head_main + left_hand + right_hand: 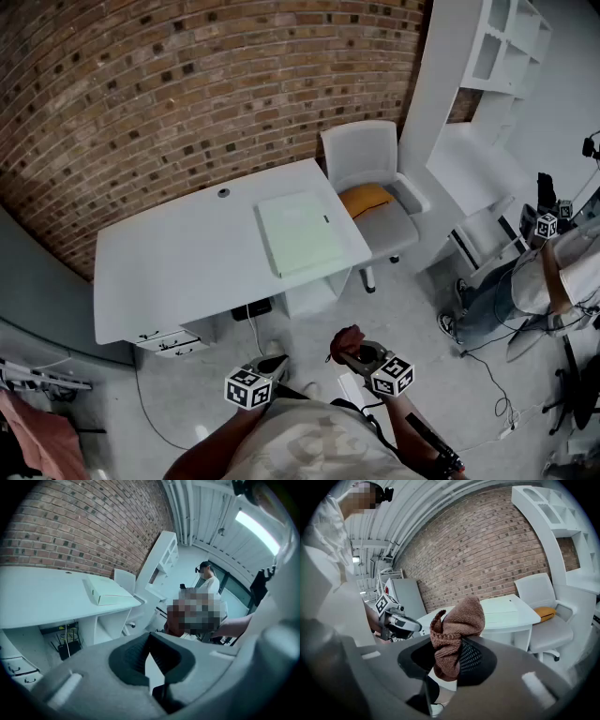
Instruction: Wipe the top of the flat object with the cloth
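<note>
A flat pale green box (300, 232) lies on the right part of the white desk (178, 258), well ahead of both grippers. My right gripper (364, 354) is low in the head view, shut on a bunched red-brown knitted cloth (346, 341). In the right gripper view the cloth (457, 632) sticks up from between the jaws of that gripper (451, 660), with the box (506, 605) far behind it. My left gripper (270, 367) hangs beside it. In its own view the left gripper (149, 644) has its jaws together with nothing between them, and the box (107, 591) lies off to the left.
A white chair (375, 178) with a yellow cushion (366, 198) stands at the desk's right end. White shelving (487, 103) rises behind it. Another person (562, 272) sits at the far right among floor cables. A drawer unit (169, 342) sits under the desk's left end.
</note>
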